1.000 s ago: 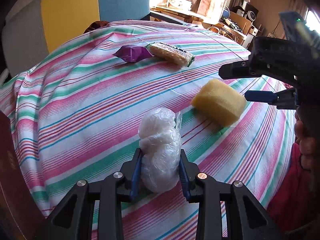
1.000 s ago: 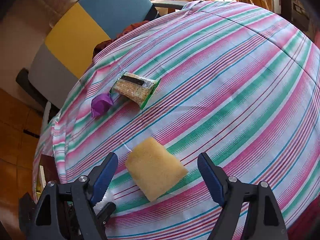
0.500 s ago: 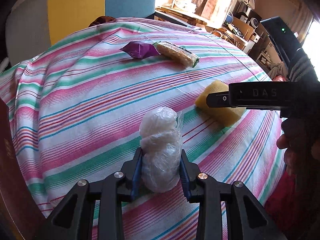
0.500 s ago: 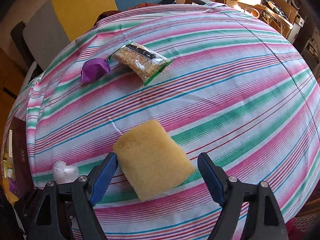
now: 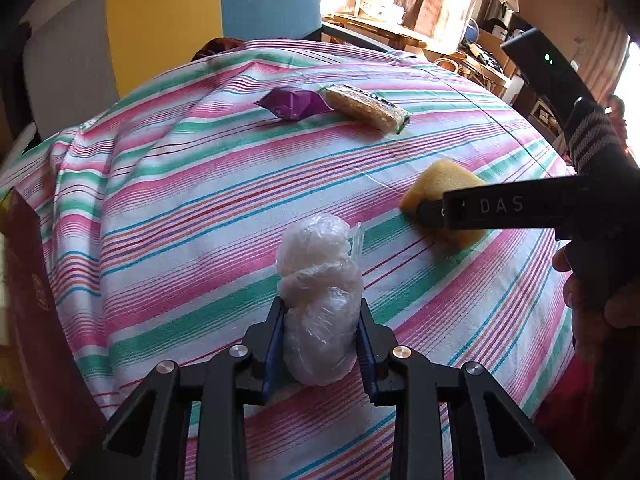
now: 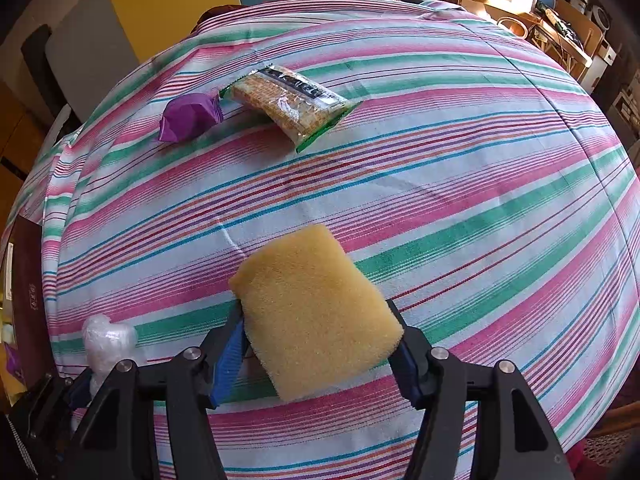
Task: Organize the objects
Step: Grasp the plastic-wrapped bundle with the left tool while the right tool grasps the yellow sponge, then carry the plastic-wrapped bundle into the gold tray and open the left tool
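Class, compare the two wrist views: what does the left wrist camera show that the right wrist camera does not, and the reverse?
Left only: the person's hand gripping the right tool's handle, seen from the side.
Right only: the right gripper, jaws just closing, pressing the yellow sponge.
Both: the plastic-wrapped bundle in the left gripper, purple wrapper, cracker packet, striped tablecloth.

**What the views hide**

In the left wrist view, the right gripper's arm [image 5: 520, 208] covers the near part of the yellow sponge [image 5: 436, 178]. The dark red box [image 5: 28, 300] is cut off by the left edge. In the right wrist view, the sponge [image 6: 316, 312] hides the right gripper's pad faces; the snack bar's [image 6: 288, 104] label is unreadable.
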A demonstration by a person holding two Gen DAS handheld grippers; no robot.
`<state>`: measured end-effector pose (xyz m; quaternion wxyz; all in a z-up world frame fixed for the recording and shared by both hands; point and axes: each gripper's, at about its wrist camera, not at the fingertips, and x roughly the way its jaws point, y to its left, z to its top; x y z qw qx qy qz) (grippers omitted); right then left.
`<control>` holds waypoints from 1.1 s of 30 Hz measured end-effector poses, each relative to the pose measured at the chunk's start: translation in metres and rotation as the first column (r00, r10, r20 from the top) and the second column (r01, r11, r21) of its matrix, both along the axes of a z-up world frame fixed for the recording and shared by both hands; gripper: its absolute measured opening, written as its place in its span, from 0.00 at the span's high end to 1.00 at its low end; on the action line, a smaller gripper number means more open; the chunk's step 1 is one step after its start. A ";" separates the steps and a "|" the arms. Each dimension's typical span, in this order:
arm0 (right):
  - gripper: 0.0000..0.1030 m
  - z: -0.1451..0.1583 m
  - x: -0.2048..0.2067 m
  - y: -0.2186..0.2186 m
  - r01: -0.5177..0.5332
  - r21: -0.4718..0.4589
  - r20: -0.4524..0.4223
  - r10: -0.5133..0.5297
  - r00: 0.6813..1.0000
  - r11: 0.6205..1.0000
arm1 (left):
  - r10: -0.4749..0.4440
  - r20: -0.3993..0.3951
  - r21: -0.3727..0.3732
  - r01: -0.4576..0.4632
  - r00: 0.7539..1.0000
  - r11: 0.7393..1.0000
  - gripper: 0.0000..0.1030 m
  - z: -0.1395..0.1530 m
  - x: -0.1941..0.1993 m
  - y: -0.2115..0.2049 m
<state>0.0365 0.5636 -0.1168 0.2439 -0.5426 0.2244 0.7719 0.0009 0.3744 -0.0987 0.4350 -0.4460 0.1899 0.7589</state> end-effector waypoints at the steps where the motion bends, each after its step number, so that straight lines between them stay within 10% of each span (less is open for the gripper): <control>1: 0.36 0.000 -0.001 -0.003 -0.009 0.017 0.008 0.009 1.000 1.000 | 0.011 -0.013 0.006 -0.011 1.000 1.000 0.69 0.004 0.000 -0.006; 14: 0.39 0.003 0.007 -0.007 -0.038 0.086 0.029 0.035 0.999 0.996 | 0.195 -0.180 0.150 -0.169 0.964 0.974 0.68 0.081 0.007 -0.103; 33: 0.44 0.023 0.026 -0.017 -0.068 0.167 -0.044 0.076 0.996 0.984 | 0.430 -0.201 0.154 -0.405 0.880 0.901 0.68 0.080 -0.018 -0.210</control>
